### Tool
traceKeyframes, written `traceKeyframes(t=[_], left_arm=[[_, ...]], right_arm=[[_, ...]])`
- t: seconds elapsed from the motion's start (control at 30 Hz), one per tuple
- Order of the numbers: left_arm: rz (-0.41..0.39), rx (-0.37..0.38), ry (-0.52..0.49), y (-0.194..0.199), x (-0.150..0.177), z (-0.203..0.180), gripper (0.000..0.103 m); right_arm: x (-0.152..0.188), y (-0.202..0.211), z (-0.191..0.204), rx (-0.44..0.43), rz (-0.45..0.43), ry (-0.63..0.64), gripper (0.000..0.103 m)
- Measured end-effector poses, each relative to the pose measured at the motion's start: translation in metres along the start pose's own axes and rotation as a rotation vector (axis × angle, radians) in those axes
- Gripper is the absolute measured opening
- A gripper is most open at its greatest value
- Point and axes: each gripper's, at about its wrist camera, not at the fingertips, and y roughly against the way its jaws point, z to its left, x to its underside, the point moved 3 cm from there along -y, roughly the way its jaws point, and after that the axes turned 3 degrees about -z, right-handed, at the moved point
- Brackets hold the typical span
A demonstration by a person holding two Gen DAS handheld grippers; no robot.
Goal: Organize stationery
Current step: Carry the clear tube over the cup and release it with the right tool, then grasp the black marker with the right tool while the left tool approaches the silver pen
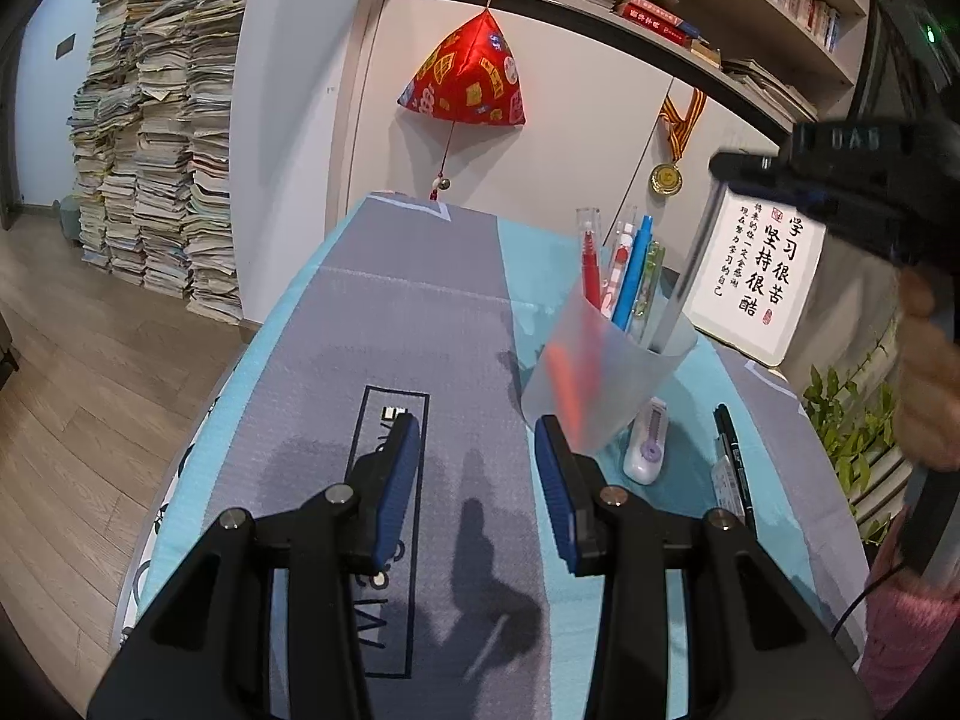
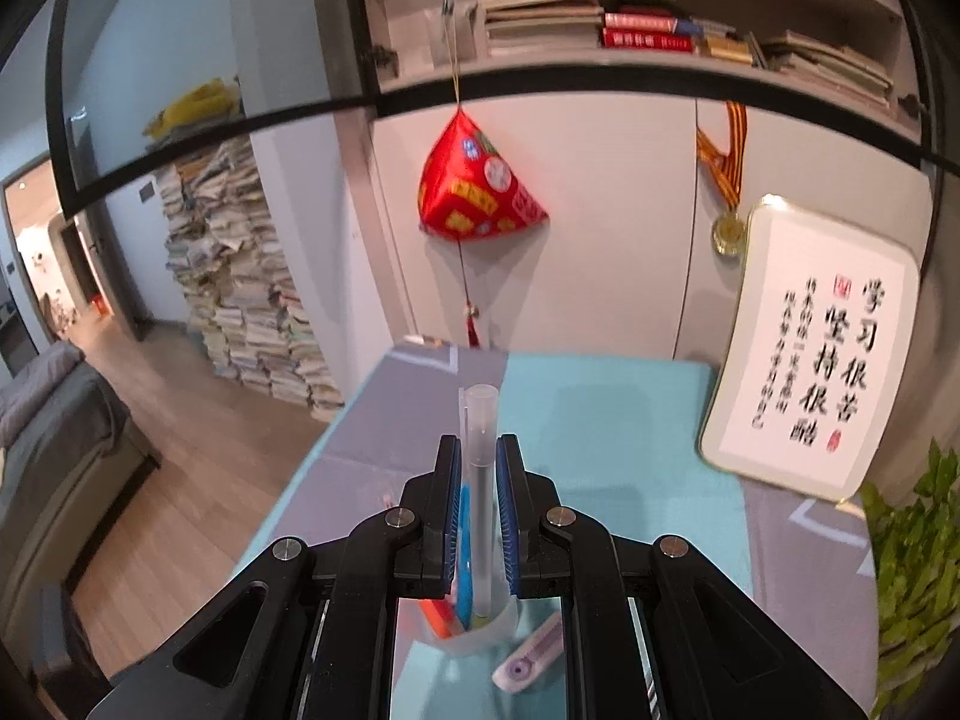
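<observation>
Jaws of the right gripper [image 2: 479, 516] pinch a frosted pen [image 2: 482, 480] at mid-length, its long axis close to upright with the capped end up, and its lower end hangs just over the mouth of the frosted cup [image 2: 474, 630] directly beneath. Left gripper [image 1: 477, 468] hovers with jaws spread and empty, the cup [image 1: 600, 372] just right of its right finger. Farther along the counter [image 1: 420, 312], pens already in the cup lean away.

Frosted translucent plastic cup [image 1: 606, 360]; matt frosted plastic pen [image 2: 482, 480]; woven cloth table cover [image 1: 420, 324]; ribbed blue rubbery pads [image 1: 399, 468]; wood-look floor [image 1: 90, 372].
</observation>
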Motion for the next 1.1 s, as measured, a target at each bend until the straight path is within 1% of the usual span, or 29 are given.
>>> traceKeyframes(t=[0.17, 0.3, 0.63, 0.77, 0.93, 1.1], left_arm=[[0.022, 0.005, -0.003, -0.006, 0.002, -0.002, 0.038], [0.029, 0.011, -0.002, -0.008, 0.003, -0.005, 0.038], [0.044, 0.016, -0.025, -0.008, 0.007, -0.016, 0.038], [0.043, 0.017, -0.034, -0.006, 0.007, -0.020, 0.038], [0.046, 0.024, -0.045, -0.003, 0.009, -0.028, 0.038], [0.068, 0.042, -0.081, -0.005, 0.015, -0.045, 0.038]], right_arm=[[0.024, -0.016, -0.007, -0.016, 0.074, -0.028, 0.013], [0.034, -0.021, -0.012, -0.017, 0.106, -0.042, 0.013], [0.039, -0.016, -0.015, -0.040, 0.119, -0.053, 0.013], [0.043, -0.006, -0.022, -0.048, 0.118, -0.063, 0.013], [0.054, 0.012, -0.046, 0.006, 0.128, -0.060, 0.013], [0.082, 0.013, -0.086, 0.088, 0.205, -0.093, 0.013]])
